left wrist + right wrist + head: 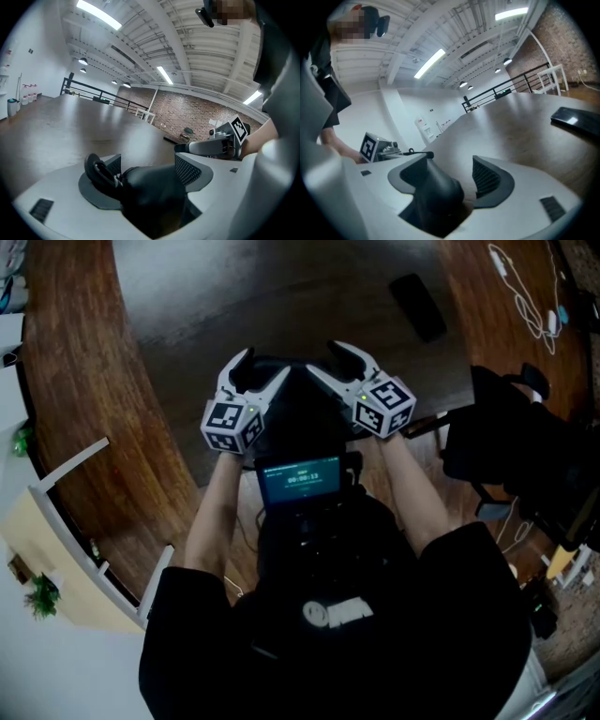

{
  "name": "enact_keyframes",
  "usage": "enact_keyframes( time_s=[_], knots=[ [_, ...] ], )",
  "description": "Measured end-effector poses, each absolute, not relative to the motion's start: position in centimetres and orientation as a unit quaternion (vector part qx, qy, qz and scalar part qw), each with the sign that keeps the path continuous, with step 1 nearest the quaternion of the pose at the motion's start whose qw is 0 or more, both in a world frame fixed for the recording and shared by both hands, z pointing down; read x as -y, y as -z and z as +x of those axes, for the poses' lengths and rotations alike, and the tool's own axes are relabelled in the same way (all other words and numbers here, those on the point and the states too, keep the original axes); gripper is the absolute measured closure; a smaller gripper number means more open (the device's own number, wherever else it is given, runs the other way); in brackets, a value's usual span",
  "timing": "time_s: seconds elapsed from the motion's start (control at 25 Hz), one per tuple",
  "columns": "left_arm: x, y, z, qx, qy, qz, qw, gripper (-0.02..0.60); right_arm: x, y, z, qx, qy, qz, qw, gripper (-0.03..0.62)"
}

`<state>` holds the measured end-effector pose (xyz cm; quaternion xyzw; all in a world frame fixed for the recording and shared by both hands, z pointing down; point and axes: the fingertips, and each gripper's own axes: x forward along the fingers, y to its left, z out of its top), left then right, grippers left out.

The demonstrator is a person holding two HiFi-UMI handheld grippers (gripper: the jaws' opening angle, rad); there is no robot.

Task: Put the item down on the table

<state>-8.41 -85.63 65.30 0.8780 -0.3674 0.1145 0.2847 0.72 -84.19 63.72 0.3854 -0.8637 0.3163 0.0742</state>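
Observation:
A black, soft-looking item [300, 409] lies on the dark table [234, 296] just ahead of the person's chest. My left gripper [262, 369] flanks its left side and my right gripper [330, 362] its right side, their tips angled toward each other. In the left gripper view the item [150, 187], with a strap loop at its left, sits between the wide-apart jaws of the left gripper [146, 168]. In the right gripper view the item [436, 192] leans on the left pad of the right gripper [450, 176], and a gap shows before the right pad.
A flat black slab [417, 306] lies further out on the table, seen also as the slab [574, 119] at the right. A chest-mounted device with a lit screen [300, 479] sits below the grippers. A black chair [525, 456] and white cable [525, 296] are at the right.

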Motion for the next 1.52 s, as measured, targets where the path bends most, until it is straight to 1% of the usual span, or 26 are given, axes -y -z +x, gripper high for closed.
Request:
enact_keyframes(
  time_s=[0.2, 0.36, 0.56, 0.76, 0.8, 0.84, 0.92, 1.0, 1.04, 1.08, 1.12, 1.16, 1.2, 1.32, 1.52],
  knots=[
    [85.2, -65.8, -8.4, 0.355, -0.124, 0.879, 0.292, 0.227, 83.6, -64.1, -0.3, 0.874, -0.269, 0.382, 0.133, 0.269],
    [84.1, -65.8, -8.3, 0.353, -0.150, 0.884, 0.267, 0.227, 83.5, -64.6, -0.3, 0.870, -0.250, 0.393, 0.163, 0.283],
    [84.6, -64.3, -9.2, 0.389, -0.140, 0.878, 0.243, 0.227, 83.1, -63.2, 0.3, 0.875, -0.231, 0.396, 0.156, 0.283],
    [84.0, -62.3, -10.3, 0.420, -0.130, 0.870, 0.223, 0.227, 82.3, -60.4, 0.2, 0.888, -0.202, 0.389, 0.137, 0.296],
    [83.7, -61.9, -10.5, 0.426, -0.128, 0.869, 0.218, 0.240, 82.2, -59.7, 0.2, 0.891, -0.194, 0.388, 0.132, 0.302],
    [83.3, -61.3, -10.6, 0.432, -0.127, 0.868, 0.211, 0.271, 81.9, -59.0, 0.2, 0.894, -0.185, 0.388, 0.128, 0.322],
    [81.7, -59.7, -10.7, 0.443, -0.121, 0.867, 0.194, 0.329, 80.6, -57.1, 0.7, 0.898, -0.162, 0.392, 0.119, 0.399],
    [79.4, -57.9, -10.5, 0.456, -0.113, 0.865, 0.175, 0.371, 78.5, -55.0, 1.4, 0.901, -0.145, 0.395, 0.107, 0.448],
    [78.7, -57.1, -10.6, 0.465, -0.107, 0.863, 0.165, 0.404, 77.7, -54.2, 1.6, 0.903, -0.140, 0.394, 0.100, 0.467],
    [78.4, -56.5, -10.8, 0.474, -0.102, 0.861, 0.154, 0.459, 77.3, -53.6, 1.6, 0.905, -0.136, 0.392, 0.094, 0.500],
    [78.3, -55.9, -11.0, 0.483, -0.098, 0.858, 0.142, 0.492, 77.1, -53.2, 1.6, 0.908, -0.131, 0.389, 0.088, 0.553],
    [78.3, -55.3, -11.2, 0.491, -0.094, 0.856, 0.132, 0.561, 76.9, -52.9, 1.6, 0.910, -0.128, 0.385, 0.084, 0.591],
    [78.3, -54.8, -11.3, 0.497, -0.090, 0.854, 0.125, 0.581, 76.8, -52.8, 1.6, 0.913, -0.128, 0.379, 0.080, 0.591],
    [77.2, -53.8, -11.1, 0.501, -0.083, 0.854, 0.114, 0.581, 75.4, -52.1, 1.6, 0.918, -0.128, 0.369, 0.068, 0.591],
    [69.6, -49.7, -9.5, 0.516, -0.062, 0.850, 0.088, 0.581, 68.1, -48.1, 3.2, 0.926, -0.089, 0.363, 0.046, 0.589]
  ],
)
